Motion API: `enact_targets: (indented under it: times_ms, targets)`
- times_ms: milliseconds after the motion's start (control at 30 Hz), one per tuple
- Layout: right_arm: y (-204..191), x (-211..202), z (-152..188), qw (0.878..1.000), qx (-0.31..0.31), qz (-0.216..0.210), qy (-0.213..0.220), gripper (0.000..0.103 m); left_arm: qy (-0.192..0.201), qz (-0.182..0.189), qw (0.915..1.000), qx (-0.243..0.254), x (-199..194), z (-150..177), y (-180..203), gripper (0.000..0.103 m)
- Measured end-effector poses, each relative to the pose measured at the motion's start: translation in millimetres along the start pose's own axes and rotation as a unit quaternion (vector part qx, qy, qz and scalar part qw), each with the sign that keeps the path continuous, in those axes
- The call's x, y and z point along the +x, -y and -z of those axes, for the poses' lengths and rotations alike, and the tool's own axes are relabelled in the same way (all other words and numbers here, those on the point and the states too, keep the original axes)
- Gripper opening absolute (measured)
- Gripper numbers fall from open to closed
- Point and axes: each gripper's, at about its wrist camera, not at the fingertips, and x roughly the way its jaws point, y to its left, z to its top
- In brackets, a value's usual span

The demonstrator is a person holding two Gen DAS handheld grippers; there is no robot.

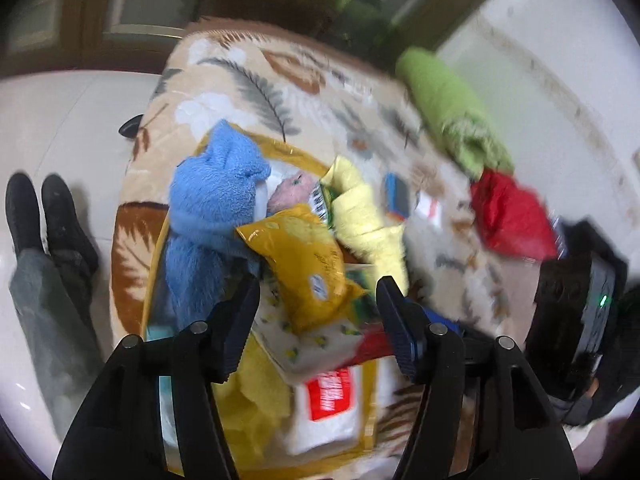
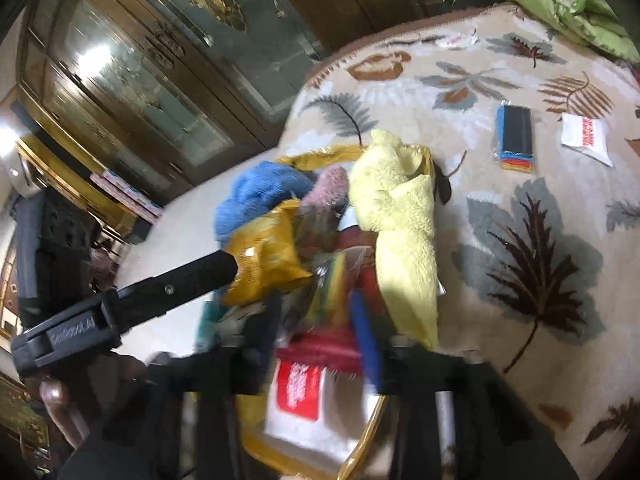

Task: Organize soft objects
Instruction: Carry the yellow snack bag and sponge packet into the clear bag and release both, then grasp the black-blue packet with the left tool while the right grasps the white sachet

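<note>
The left claw (image 1: 316,312) is held spread wide above a yellow-rimmed bin (image 1: 304,157) heaped with a blue plush (image 1: 212,200) and yellow towel (image 1: 368,216). The right claw (image 2: 320,344) is blurred; its state cannot be told. The bin is set on a leaf-patterned surface (image 2: 520,216).

My things sit on a round table covered with a cream, leaf-patterned plush blanket (image 2: 520,208). Directly on it lie a yellow-rimmed bin (image 2: 320,154) heaped with soft items, a rolled green quilt (image 1: 448,108), a red bag (image 1: 510,216), a blue-and-black sponge pack (image 2: 515,136) and a white packet with a red label (image 2: 586,138).
</note>
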Motion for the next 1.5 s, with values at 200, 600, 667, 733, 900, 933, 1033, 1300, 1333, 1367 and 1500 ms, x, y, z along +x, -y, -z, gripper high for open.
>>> enact_targets:
  times_ms: [200, 600, 667, 733, 900, 933, 1033, 1300, 1333, 1367, 1500]
  targets:
    - [-4, -46, 16, 0.999, -0.007, -0.017, 0.04, 0.053, 0.068, -0.031, 0.9971, 0.017, -37, 22, 32, 0.062]
    - [93, -99, 26, 0.995, 0.067, 0.038, 0.069, 0.06, 0.056, -0.031, 0.9963, 0.058, 6, 36, 114, 0.062]
    - [107, -99, 18, 0.994, 0.072, 0.055, 0.067, 0.06, 0.045, -0.025, 0.9968, 0.061, 19, 32, 121, 0.062]
    - [124, -96, 4, 0.992, 0.082, 0.072, 0.063, 0.06, 0.03, -0.009, 0.998, 0.055, 32, 24, 125, 0.062]
    - [166, -83, -40, 0.985, 0.115, 0.117, 0.051, 0.06, 0.015, -0.003, 0.9988, 0.047, 56, 4, 127, 0.062]
    - [174, -79, -47, 0.984, 0.121, 0.125, 0.049, 0.06, 0.016, -0.004, 0.9987, 0.049, 58, 2, 126, 0.062]
    - [199, -56, -72, 0.979, 0.14, 0.144, 0.031, 0.06, 0.019, -0.003, 0.9986, 0.05, 62, -4, 123, 0.062]
    - [237, -2, -126, 0.962, 0.148, 0.227, 0.027, 0.06, 0.013, -0.025, 0.9943, 0.103, 66, -10, 123, 0.062]
    - [237, 2, -128, 0.961, 0.141, 0.238, 0.027, 0.06, 0.009, -0.025, 0.9939, 0.107, 67, -11, 122, 0.062]
    - [238, 8, -128, 0.959, 0.146, 0.241, 0.019, 0.06, 0.005, -0.021, 0.994, 0.108, 68, -11, 121, 0.062]
    - [234, 16, -129, 0.954, 0.139, 0.265, 0.017, 0.047, -0.014, -0.009, 0.9954, 0.094, 73, -14, 118, 0.062]
